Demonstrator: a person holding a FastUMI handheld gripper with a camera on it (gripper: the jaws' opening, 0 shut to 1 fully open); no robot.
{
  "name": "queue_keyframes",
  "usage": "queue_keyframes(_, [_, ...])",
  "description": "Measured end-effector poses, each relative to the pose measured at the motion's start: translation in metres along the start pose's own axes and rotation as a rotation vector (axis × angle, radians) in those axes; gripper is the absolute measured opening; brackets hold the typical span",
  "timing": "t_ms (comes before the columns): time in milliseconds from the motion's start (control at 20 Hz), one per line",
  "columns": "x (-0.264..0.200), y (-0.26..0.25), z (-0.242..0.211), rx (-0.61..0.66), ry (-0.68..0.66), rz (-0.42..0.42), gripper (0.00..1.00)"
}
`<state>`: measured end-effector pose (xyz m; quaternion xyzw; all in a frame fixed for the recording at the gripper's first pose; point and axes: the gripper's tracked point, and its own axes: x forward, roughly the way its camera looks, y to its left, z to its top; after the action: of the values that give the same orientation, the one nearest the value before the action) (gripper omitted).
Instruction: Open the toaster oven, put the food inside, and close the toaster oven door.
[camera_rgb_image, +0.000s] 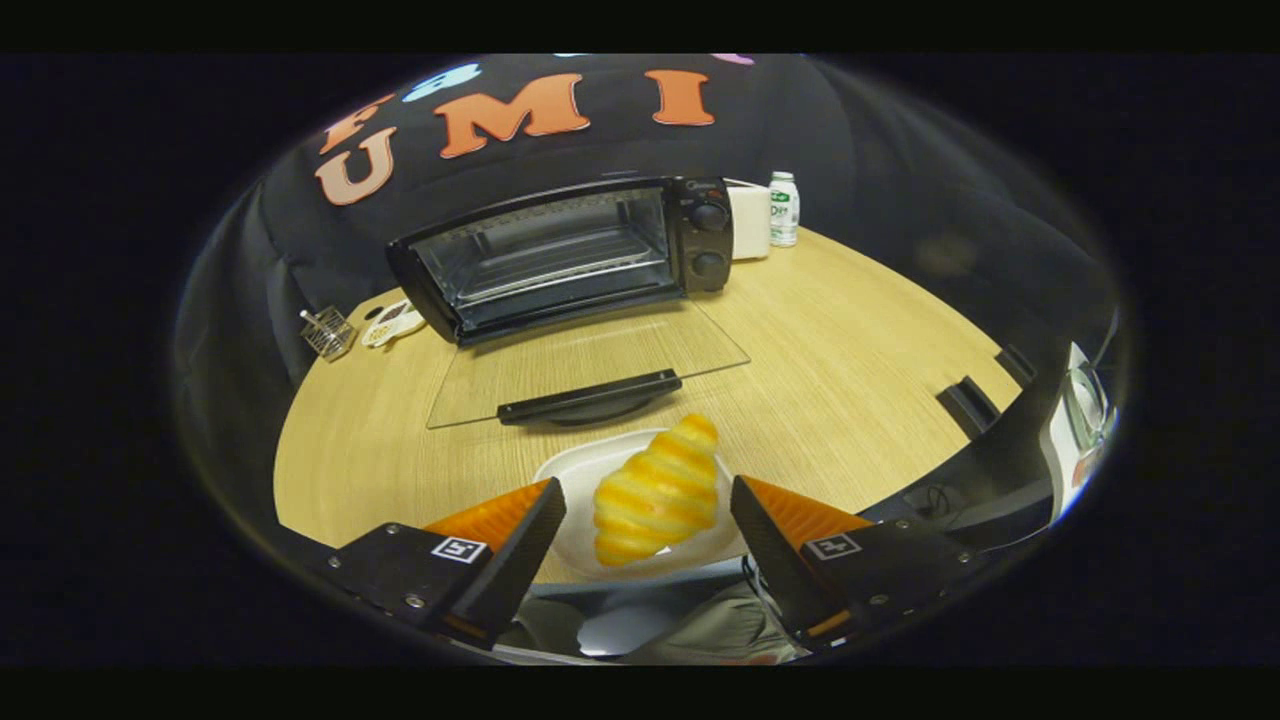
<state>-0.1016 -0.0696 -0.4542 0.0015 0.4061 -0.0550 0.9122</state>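
A black toaster oven (560, 255) stands at the back of the wooden table, with two knobs on its right side. Its glass door (590, 365) lies folded down flat toward me, and its dark handle (590, 398) is at the near edge. The wire rack inside is bare. A yellow croissant (655, 492) rests on a white plate (575, 480) just in front of the door. My gripper (648, 502) is open, with one finger on each side of the croissant and a gap on both sides.
A white box (750, 222) and a small white bottle (784, 208) stand right of the oven. A small wire basket (327, 332) and a flat white item (392, 322) lie left of it. Dark brackets (968, 404) sit at the table's right edge.
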Motion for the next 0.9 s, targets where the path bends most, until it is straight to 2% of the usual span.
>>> queue_keyframes(500, [0.014, 0.009, -0.042, 0.029, 0.099, -0.052, 1.0])
queue_keyframes(900, [0.028, 0.003, -0.052, 0.061, 0.147, -0.088, 1.0])
